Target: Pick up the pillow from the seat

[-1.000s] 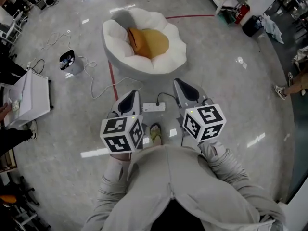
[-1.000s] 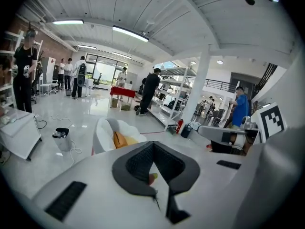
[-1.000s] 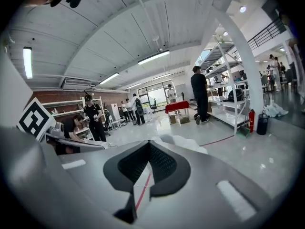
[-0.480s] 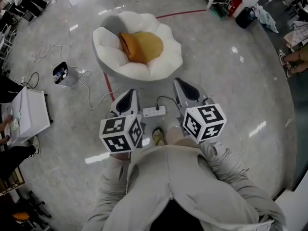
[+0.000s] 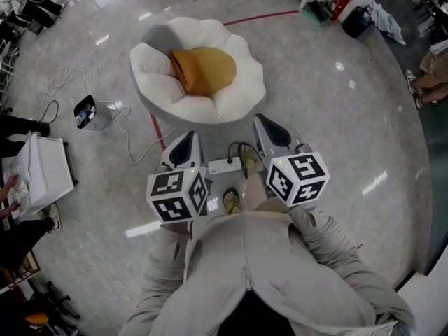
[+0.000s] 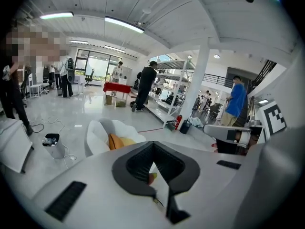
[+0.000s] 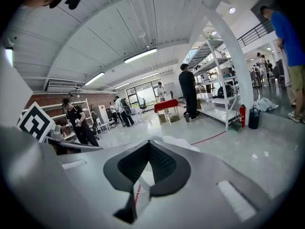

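An orange-yellow pillow (image 5: 208,70) lies in a white flower-shaped seat (image 5: 241,93) on the floor, ahead of both grippers. My left gripper (image 5: 187,138) and right gripper (image 5: 265,122) are held side by side at waist height, well short of the seat, both shut and empty. In the left gripper view the pillow (image 6: 117,141) and the seat (image 6: 99,133) show just above the shut left gripper (image 6: 153,145). The right gripper view shows only a white edge of the seat (image 7: 177,142) past the shut right gripper (image 7: 149,144).
A white power strip (image 5: 225,165) with its cable lies on the floor between the grippers, by the person's feet (image 5: 229,200). A small grey bin (image 5: 85,110) and a white box (image 5: 43,171) stand at left. A red floor line (image 5: 158,129) runs under the seat. People stand further off.
The seat and pillow have drifted left and lower in the head view as the person steps toward them. A foot now shows by the power strip. Both grippers stay shut.
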### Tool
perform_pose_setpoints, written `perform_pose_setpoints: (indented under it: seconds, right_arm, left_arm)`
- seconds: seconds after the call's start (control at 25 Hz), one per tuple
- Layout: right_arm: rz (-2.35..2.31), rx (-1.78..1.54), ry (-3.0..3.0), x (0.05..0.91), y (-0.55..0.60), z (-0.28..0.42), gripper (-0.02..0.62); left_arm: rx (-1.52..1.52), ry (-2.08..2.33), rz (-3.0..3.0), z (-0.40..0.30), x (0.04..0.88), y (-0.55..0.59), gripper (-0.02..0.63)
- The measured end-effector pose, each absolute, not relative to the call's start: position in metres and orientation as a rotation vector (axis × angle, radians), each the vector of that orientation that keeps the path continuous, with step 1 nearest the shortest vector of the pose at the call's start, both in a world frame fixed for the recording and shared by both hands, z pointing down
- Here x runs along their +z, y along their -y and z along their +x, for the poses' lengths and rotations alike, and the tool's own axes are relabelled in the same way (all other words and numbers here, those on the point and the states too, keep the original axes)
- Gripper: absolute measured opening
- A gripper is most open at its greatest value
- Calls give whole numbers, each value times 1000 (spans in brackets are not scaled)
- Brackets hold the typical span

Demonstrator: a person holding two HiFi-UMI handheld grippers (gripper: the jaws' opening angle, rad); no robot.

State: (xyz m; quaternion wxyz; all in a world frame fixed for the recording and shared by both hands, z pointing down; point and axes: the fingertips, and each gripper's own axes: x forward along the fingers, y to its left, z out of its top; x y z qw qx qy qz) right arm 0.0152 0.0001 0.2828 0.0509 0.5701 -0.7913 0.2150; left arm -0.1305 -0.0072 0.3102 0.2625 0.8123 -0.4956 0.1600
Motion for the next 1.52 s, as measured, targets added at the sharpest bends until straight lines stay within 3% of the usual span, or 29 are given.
perform_pose_setpoints:
  seconds: [0.76, 1.52]
  right_arm:
    - [1496, 630, 2475, 301, 163, 45, 0]
    - [1297, 707, 2440, 396, 280, 56, 0]
  left_arm:
    - [437, 1481, 2028, -96, 343, 156, 3]
    - [506, 1562, 1810, -95, 447, 282, 3]
